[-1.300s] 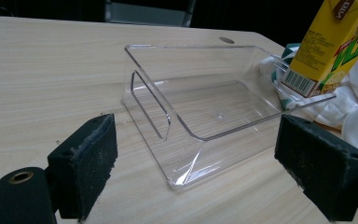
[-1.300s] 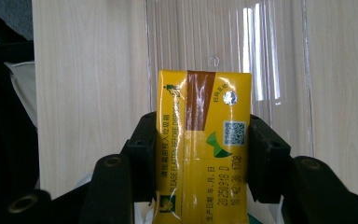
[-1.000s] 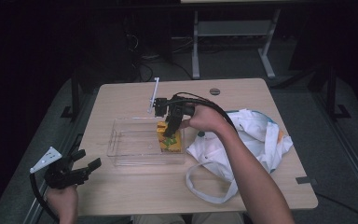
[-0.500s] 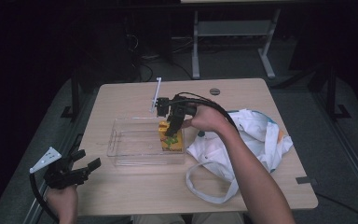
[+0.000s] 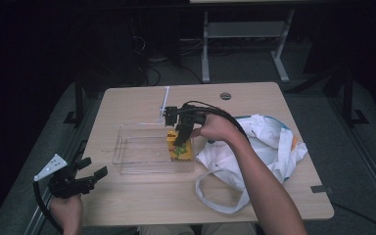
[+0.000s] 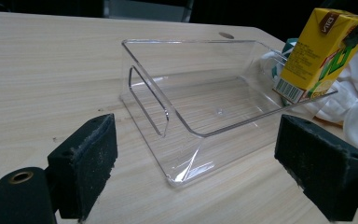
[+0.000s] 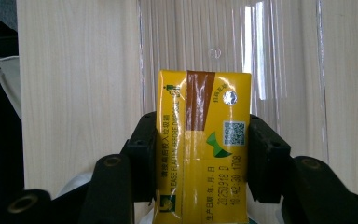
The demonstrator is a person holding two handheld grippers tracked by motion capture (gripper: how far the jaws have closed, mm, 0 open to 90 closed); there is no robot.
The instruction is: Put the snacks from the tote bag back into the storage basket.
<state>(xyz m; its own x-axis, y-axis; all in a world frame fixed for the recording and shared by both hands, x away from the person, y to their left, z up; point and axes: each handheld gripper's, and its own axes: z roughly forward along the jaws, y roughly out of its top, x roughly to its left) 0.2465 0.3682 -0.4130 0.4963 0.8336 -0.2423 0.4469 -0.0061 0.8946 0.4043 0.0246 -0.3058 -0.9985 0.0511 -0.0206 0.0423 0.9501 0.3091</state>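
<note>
Gripping a yellow carton (image 7: 203,144) by its two sides, the right gripper (image 5: 180,142) holds it tilted at the right end of the clear tray (image 5: 142,169), its lower corner at the tray's rim. Off the table's (image 5: 142,200) near left corner, the left gripper (image 5: 85,178) hangs with jaws wide apart, well short of the tray. Just right of the tray lies a white bag (image 5: 269,142)

carton (image 7: 203,149) base cut off – fingers (image 7: 142,154) cover sides

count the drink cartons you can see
1. The yellow drink carton is clamped in the right gripper, at the right end of the clear plastic tray. The white bag beside the tray may hide more.
</note>
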